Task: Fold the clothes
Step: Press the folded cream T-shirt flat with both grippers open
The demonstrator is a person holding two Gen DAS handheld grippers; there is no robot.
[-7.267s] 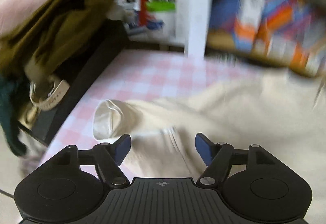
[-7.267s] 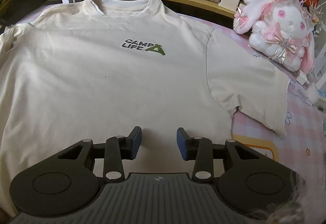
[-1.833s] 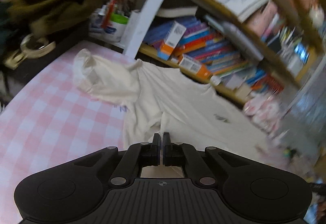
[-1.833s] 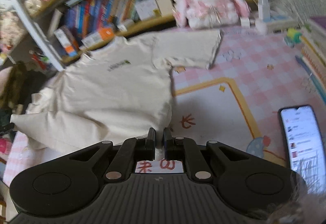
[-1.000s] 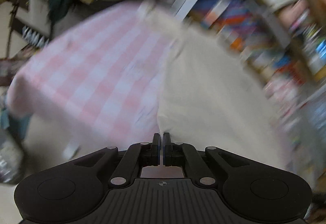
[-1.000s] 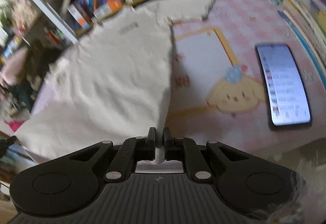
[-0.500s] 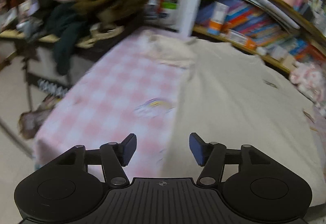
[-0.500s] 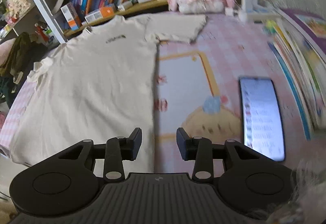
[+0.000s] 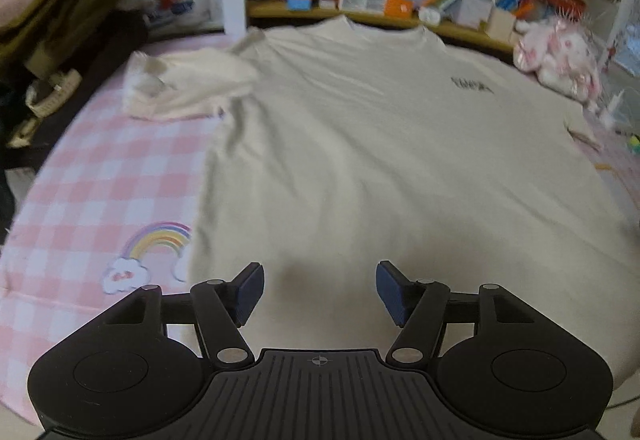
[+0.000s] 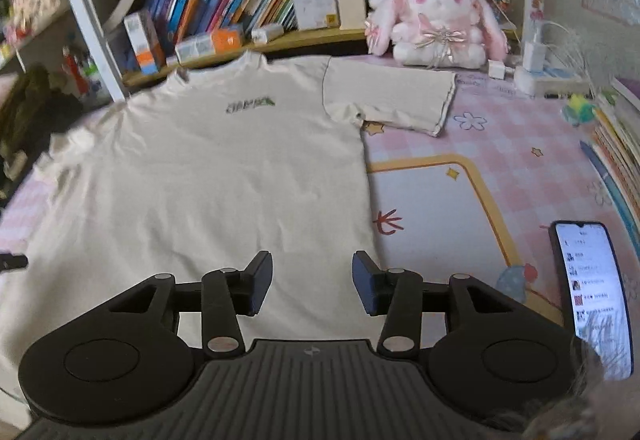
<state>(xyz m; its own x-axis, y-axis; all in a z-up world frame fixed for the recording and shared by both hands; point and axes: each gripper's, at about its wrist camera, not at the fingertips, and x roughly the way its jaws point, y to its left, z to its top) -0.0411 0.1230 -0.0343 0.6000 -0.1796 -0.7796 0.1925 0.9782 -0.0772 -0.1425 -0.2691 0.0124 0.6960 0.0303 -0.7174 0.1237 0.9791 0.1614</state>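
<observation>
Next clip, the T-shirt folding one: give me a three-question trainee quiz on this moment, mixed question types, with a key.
1. True or false: the left gripper is shut on the T-shirt.
2. Which sleeve lies bunched up rather than flat? A) the left sleeve B) the right sleeve C) neither
3. Fill in: the object lying with its screen lit on the mat, right of the right gripper, is a ____.

Key: 1. False; both grippers are open above the hem. 2. A. 3. phone.
</observation>
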